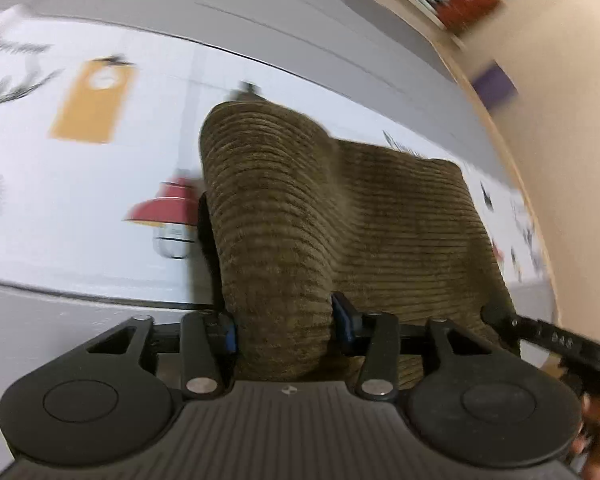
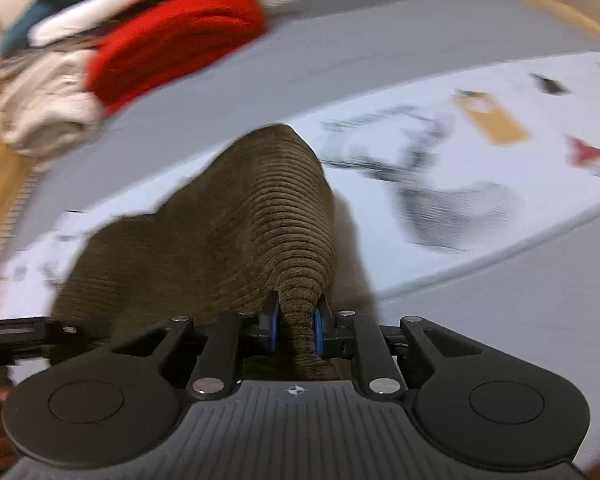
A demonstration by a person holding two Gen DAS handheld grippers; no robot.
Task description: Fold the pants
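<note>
1. Currently gripping the brown corduroy pants (image 1: 300, 216) with both tools: left gripper (image 1: 285, 322) clamped on a thick bunch of cloth, right gripper (image 2: 296, 330) pinched tight on a narrower gathered edge (image 2: 300, 312).
2. Holding the two grips side by side along one end of the garment, probably so that this end travels as one straight edge and the fold lands even.
3. Lifting that held end off the white printed sheet (image 1: 100, 208), with the rest of the cloth draping forward and down toward the bed (image 2: 500, 320).
4. Running lengthwise away from the cameras: long axis pointing forward along the fingers, far end lying toward the grey bedding beyond the sheet.
5. Showing corduroy ribs crossing the view from side to side.
6. Keeping clear of the pile of other clothes (image 2: 172, 40), well apart at the far corner.
7. Judging the fold as underway, not yet laid flat; heavy motion blur, so finer detail not readable.
</note>
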